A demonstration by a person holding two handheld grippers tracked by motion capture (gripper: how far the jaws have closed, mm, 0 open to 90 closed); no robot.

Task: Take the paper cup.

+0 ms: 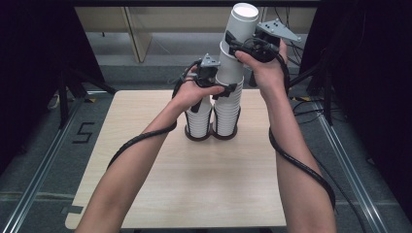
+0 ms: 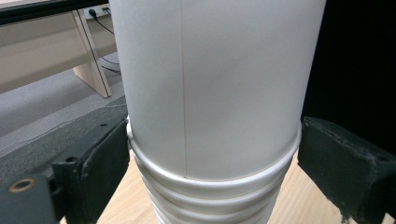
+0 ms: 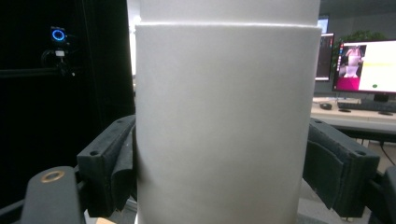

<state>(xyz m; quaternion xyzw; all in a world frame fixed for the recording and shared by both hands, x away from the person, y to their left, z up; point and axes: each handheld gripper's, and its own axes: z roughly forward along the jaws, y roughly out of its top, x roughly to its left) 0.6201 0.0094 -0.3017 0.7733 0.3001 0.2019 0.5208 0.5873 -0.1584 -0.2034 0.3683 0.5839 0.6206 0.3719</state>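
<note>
Up near the top centre of the high view, the right gripper (image 1: 243, 46) has its jaws clenched on the upper cups (image 1: 238, 43), a white nested bunch tilted slightly above the tall stack (image 1: 227, 109). Just below, the left gripper (image 1: 221, 90) grasps that tall stack at its ribbed rims. A shorter stack (image 1: 199, 121) stands touching it on the left, both in dark ring holders (image 1: 211, 135) on the wooden table (image 1: 194, 189)
</note>
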